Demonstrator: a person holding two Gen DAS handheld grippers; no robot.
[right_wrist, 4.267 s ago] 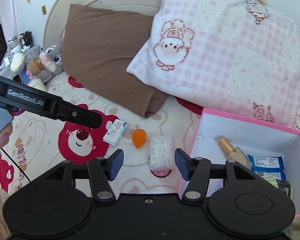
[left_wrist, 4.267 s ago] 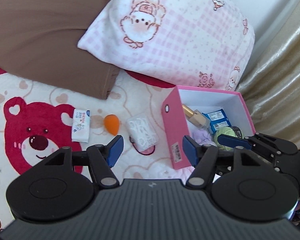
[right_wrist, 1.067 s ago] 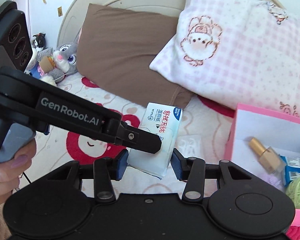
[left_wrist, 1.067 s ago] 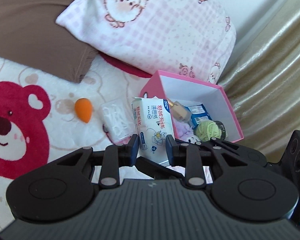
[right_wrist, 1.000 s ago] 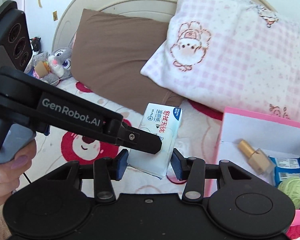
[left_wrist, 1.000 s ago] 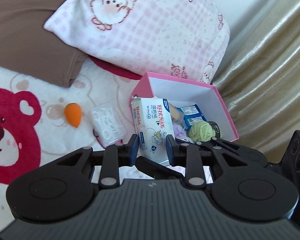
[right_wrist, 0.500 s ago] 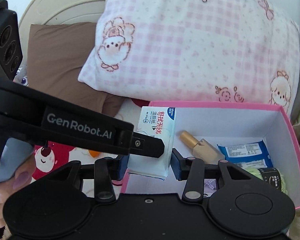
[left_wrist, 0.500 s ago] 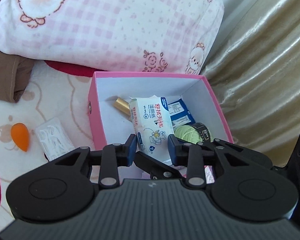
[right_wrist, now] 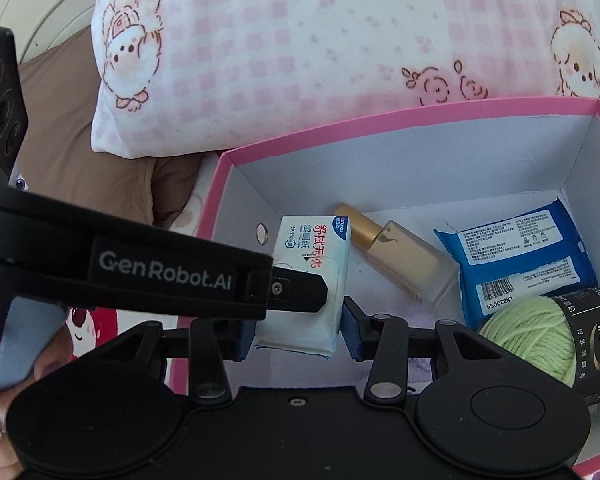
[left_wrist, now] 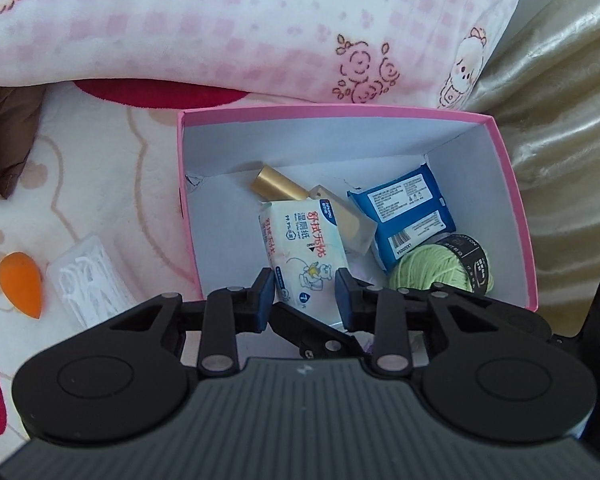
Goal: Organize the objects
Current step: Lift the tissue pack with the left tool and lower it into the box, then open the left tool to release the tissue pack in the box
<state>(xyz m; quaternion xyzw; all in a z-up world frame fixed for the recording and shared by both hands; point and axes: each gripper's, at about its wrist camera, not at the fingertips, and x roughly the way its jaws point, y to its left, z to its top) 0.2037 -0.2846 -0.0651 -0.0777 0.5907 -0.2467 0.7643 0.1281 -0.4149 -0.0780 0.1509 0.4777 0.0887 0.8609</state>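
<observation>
Now tissue pack point(left_wrist: 302, 261), gripped by both grippers' fingers, moved over pink box point(left_wrist: 516, 216).

- We see a glossy plastic-film wipes pack point(left_wrist: 302, 254), slightly crinkled.
- The pink box point(left_wrist: 512, 200) looks like matt cardboard, white inside.
- The bottle point(right_wrist: 408, 264) is frosted and translucent, with a satin gold metallic cap.
- The blue packet point(right_wrist: 520, 256) is shiny film.
- The green yarn ball point(right_wrist: 528, 336) is fuzzy, with a glossy black paper band.
- The checked pillow point(right_wrist: 320, 48) is soft cloth; the bed cover point(left_wrist: 100, 184) is plush fleece.
- Each claw looks like matt black plastic with small metal rivets.
</observation>
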